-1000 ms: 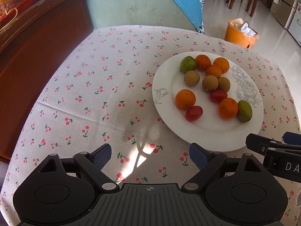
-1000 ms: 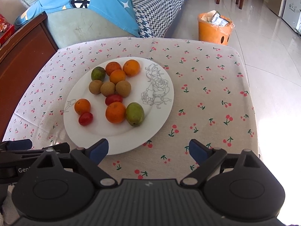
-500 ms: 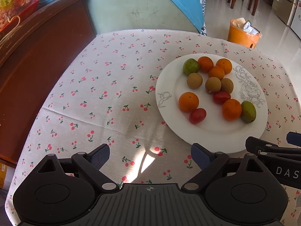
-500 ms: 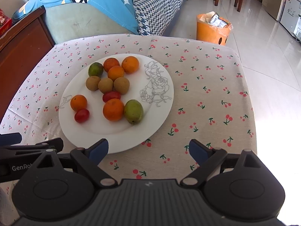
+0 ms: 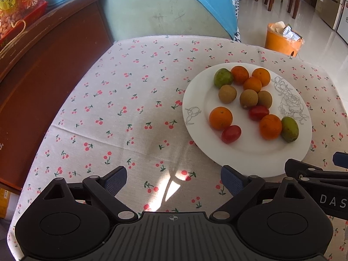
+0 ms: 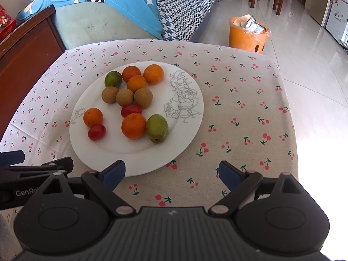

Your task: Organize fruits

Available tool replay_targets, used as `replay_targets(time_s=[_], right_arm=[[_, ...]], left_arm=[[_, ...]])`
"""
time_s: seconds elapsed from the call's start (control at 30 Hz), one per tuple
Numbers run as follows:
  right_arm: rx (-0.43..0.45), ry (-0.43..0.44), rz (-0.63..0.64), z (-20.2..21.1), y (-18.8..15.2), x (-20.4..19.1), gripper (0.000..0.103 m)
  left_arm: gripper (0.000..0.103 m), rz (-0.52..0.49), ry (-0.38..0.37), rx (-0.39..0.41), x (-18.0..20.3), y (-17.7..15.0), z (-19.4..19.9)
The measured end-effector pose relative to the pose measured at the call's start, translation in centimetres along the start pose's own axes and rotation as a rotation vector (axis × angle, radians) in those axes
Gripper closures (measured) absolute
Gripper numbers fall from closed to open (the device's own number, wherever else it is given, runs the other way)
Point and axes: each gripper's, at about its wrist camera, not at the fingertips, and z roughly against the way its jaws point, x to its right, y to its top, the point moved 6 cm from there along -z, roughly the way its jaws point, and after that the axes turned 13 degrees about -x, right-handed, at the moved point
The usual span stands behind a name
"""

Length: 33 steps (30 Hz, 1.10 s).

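Note:
A white plate with a grey rose drawing rests on a cherry-print tablecloth. On it lie several oranges, three brown kiwis, two green mangoes and two red tomatoes. My left gripper hovers open over bare cloth, left of the plate's near edge. My right gripper stands open above the plate's near right rim, with nothing between its fingers. Each gripper's tip shows at the edge of the other's view.
A dark wooden cabinet with a red gift box borders the table on the left. A green sofa with a blue cushion stands behind it. An orange bin sits on the tiled floor at the far right.
Both views have tilted up slightly, so the plate and fruit sit a little lower in frame. Neither gripper has opened or shut, and the fruit lies as before.

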Motion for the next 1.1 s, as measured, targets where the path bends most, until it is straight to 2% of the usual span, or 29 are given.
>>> replay_targets(time_s=[1.1], right_arm=[[0.023,0.059,0.113,0.1,-1.6,-3.0,0.011]], left_arm=[[0.009,0.02,0.044,-0.009,-2.6,-2.7,0.7]])
